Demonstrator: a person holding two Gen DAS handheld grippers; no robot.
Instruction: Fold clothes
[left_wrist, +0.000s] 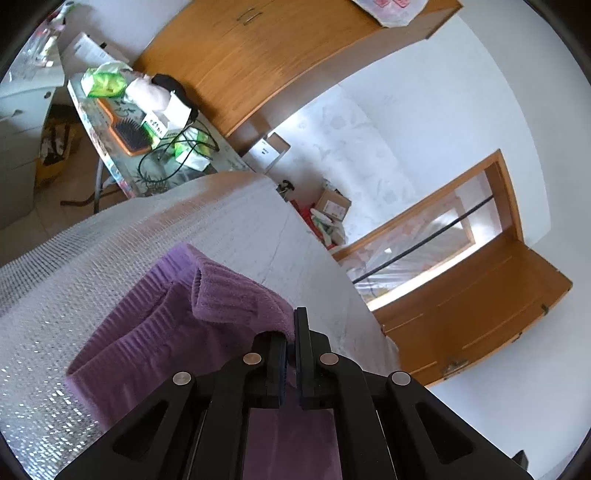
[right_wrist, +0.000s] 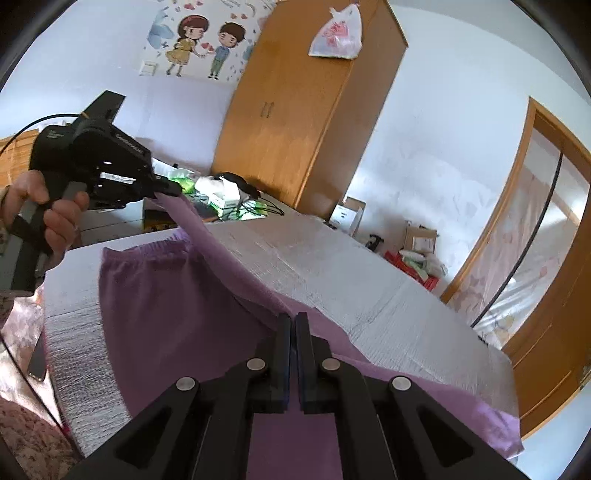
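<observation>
— Purple garment (right_wrist: 166, 295) lies partly spread on the silver quilted table (right_wrist: 369, 273), and one long edge of it is lifted clear of the surface. Who holds what?

— Left gripper (left_wrist: 291, 332) is clamped on a ribbed edge of the cloth; the right-wrist view shows it raised at the far left, with a hand (right_wrist: 55, 218) around its handle. Right gripper (right_wrist: 292, 332) has its jaws pressed together on the same edge nearer the camera, so the fabric runs taut between the two.

— So which step does that look like?

— A fold in hand, most likely: both ends of one edge are pinched and raised, while the rest of the garment rests flat on the table.

— And the next move?

— Carrying that edge across in step, both ends level, so it lands parallel on the flat part. If one gripper lags, the knit will likely twist or drag the lower layer askew.
</observation>
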